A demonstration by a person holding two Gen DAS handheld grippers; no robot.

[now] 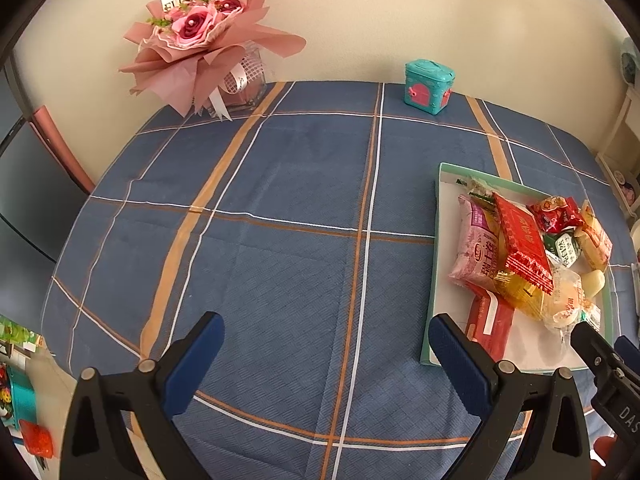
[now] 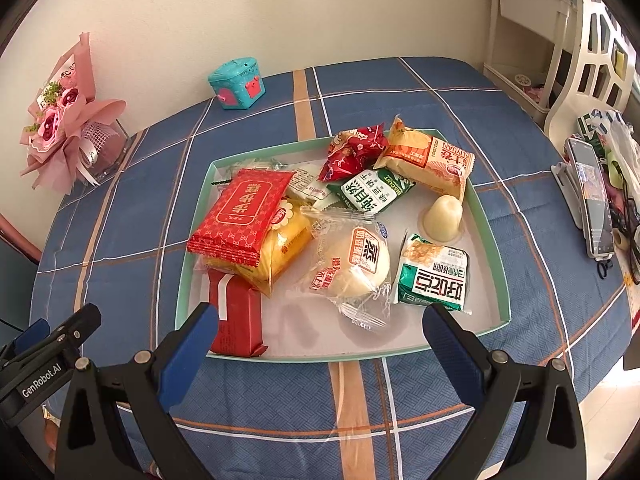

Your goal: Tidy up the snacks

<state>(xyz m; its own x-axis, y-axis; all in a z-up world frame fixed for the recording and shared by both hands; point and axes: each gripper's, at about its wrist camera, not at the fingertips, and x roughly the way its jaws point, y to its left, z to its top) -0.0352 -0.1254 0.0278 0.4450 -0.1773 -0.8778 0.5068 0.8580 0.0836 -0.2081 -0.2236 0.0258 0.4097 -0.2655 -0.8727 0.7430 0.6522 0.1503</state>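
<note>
The table (image 2: 420,92), covered in blue plaid cloth, carries a shallow green-rimmed tray (image 2: 486,216) near its front right edge. All visible snacks lie inside the tray; none shows on the bare cloth.

Along the tray's left side, a red flat packet (image 2: 240,216) tops a yellow packet (image 2: 288,252), with a red bar (image 2: 236,316) at the front left corner, its long axis running front to back. A round bun in clear wrap (image 2: 354,266) lies centre; a green-white packet (image 2: 434,276) lies front right, its long axis across the tray. An orange packet (image 2: 432,158) lies at the rear right corner, pointing diagonally. A small jelly cup (image 2: 442,218) stands beside it.

The left gripper (image 1: 326,364) hovers over bare cloth, jaws apart and empty. The right gripper (image 2: 320,344) hovers at the tray's front edge, jaws apart and empty.

Judgement: this arrangement fits either gathering completed or sorting pending; the pictures do not settle which.
</note>
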